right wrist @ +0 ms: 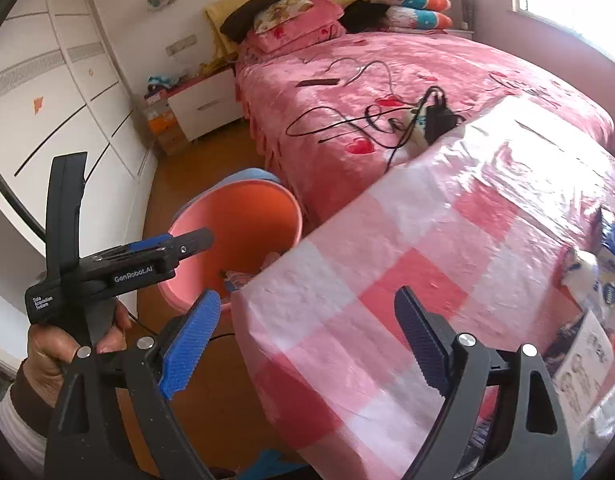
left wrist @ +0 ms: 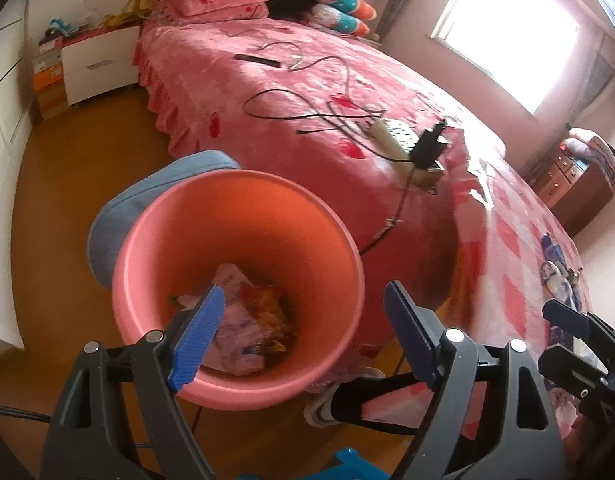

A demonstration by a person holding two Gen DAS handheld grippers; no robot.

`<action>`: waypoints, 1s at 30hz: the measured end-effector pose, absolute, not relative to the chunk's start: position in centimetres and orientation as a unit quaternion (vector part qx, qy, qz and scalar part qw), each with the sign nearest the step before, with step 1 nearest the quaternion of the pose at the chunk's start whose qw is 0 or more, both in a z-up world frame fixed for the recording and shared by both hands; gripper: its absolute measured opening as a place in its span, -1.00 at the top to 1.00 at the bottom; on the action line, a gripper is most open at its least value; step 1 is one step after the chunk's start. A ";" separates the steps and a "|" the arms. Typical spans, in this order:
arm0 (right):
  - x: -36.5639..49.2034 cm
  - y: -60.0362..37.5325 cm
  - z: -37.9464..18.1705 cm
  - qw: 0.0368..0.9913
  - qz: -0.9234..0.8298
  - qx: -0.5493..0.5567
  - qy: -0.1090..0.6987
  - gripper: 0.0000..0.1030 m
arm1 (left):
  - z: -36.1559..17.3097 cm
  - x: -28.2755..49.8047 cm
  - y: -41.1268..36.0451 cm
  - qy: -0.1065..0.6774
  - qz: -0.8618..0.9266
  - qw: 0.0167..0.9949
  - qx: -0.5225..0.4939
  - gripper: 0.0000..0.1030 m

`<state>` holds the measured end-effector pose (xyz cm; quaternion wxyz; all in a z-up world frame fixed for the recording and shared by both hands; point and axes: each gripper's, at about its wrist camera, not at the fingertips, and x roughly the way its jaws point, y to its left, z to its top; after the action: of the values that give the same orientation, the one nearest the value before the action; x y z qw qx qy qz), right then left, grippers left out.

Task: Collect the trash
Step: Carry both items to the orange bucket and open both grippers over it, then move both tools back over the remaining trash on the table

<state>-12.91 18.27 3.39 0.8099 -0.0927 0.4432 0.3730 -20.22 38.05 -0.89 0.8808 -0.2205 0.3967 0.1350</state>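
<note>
Bed [right wrist: 447,80]: pink floral cover, frilled skirt. Pillows [right wrist: 295,20] stacked at the headboard, a dark garment [right wrist: 267,0] draped over them; striped bolsters [right wrist: 415,6] on the window side. Power strip [left wrist: 391,136] on the cover with a black adapter [left wrist: 429,146] plugged in, black cables [left wrist: 307,112] looping beside it. Slim dark remote [left wrist: 257,59] (or similar) farther up, near a grey cord [left wrist: 303,60]. Checked pink plastic sheet [right wrist: 407,260] over the bed's near end. White nightstand [left wrist: 95,66], cluttered top. White wardrobe [right wrist: 59,92]. Wooden dresser [left wrist: 571,188] under the window [left wrist: 503,32]. Wood floor [left wrist: 67,184].
</note>
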 end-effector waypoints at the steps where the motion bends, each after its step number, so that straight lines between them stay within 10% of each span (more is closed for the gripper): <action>1: -13.0 17.8 3.6 0.812 0.371 -0.090 0.441 -0.71 | -0.7 -20.2 37.7 0.396 0.132 0.882 -0.218 -0.60; 30: -15.3 3.8 7.3 0.872 0.282 -0.030 0.400 -0.71 | 3.5 -18.6 24.9 0.404 0.021 0.906 -0.123 -0.60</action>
<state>-15.30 3.85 7.25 0.8716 -0.0295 0.3998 0.2820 -18.59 24.85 3.49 0.9063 -0.1232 0.4038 0.0214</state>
